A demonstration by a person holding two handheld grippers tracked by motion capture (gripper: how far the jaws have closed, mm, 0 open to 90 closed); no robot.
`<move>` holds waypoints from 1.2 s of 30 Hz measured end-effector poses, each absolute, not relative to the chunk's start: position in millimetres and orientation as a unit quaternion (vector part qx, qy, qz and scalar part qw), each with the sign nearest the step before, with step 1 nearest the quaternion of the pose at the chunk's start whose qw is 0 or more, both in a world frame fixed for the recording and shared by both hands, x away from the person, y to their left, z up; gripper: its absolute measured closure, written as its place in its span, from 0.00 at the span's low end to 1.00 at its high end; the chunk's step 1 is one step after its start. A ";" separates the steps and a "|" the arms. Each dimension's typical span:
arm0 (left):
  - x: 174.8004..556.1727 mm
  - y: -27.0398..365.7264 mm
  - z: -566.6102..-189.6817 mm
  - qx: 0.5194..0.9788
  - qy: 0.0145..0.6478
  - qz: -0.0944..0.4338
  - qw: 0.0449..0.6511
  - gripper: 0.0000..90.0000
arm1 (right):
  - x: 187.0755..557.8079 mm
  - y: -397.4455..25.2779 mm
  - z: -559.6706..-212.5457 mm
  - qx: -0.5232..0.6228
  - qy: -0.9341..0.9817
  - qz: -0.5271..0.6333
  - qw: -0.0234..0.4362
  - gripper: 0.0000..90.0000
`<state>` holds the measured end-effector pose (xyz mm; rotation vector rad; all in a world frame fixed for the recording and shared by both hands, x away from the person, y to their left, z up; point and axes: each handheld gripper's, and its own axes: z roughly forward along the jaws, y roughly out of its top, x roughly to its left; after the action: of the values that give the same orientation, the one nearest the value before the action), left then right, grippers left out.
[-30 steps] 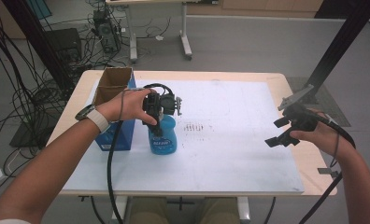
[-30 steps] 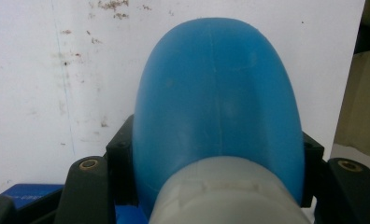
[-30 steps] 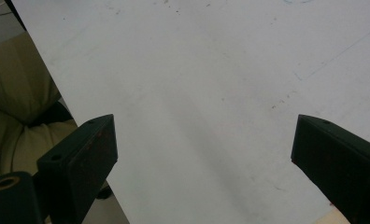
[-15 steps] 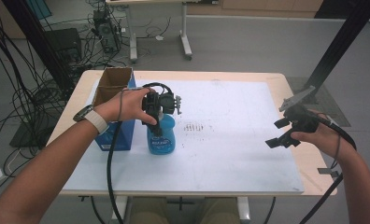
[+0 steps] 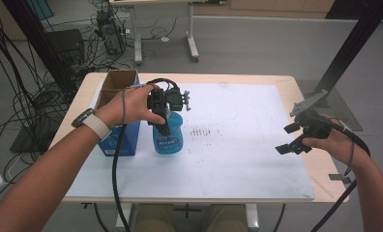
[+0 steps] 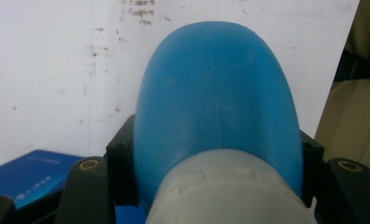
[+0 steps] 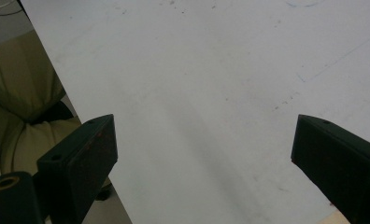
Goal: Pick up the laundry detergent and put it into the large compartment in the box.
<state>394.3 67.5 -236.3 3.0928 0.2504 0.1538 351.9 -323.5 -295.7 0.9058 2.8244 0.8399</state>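
A blue plastic bottle (image 5: 168, 139) with a pale neck stands on the white mat, right beside a blue box. My left gripper (image 5: 165, 125) comes down on it from above and is shut on its upper part. In the left gripper view the blue bottle (image 6: 216, 93) bulges between the two black jaws, which press against its sides. My right gripper (image 5: 288, 138) hovers open near the table's right edge, far from the bottle. Nothing but bare white mat shows between its fingers (image 7: 80, 158).
The open-topped blue box (image 5: 113, 141) with brown cardboard flaps stands at the table's left, touching or nearly touching the bottle. The white mat (image 5: 238, 164) covers most of the wooden table (image 5: 296, 87). Cables trail from both grippers over the near edge.
The left gripper and the bottle have shifted very slightly toward the far side. The right gripper has held still and stayed open.
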 end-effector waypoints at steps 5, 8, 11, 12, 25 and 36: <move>391.4 63.9 -220.3 0.991 0.121 0.060 0.006 0.42 | 350.6 -323.2 -293.8 0.290 0.917 0.273 0.030 0.08; 390.3 62.0 -212.5 0.988 0.143 0.055 0.011 0.42 | 350.1 -321.7 -292.0 0.285 0.918 0.275 0.032 0.08; 388.0 59.4 -205.9 0.986 0.158 0.053 0.014 0.42 | 349.9 -321.5 -290.6 0.282 0.919 0.275 0.033 0.08; 386.9 58.4 -203.8 0.985 0.165 0.052 0.016 0.42 | 349.9 -321.6 -290.3 0.282 0.919 0.275 0.033 0.08; 379.9 48.8 -186.8 0.975 0.215 0.056 0.019 0.42 | 348.9 -321.7 -283.1 0.270 0.921 0.278 0.037 0.08; 382.2 53.8 -181.2 0.958 0.281 0.060 0.022 0.42 | 352.8 -320.5 -280.7 0.260 0.924 0.277 0.037 0.08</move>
<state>382.2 53.8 -181.2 2.9680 0.8698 0.1856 352.8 -320.5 -280.7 0.7990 2.8365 0.8496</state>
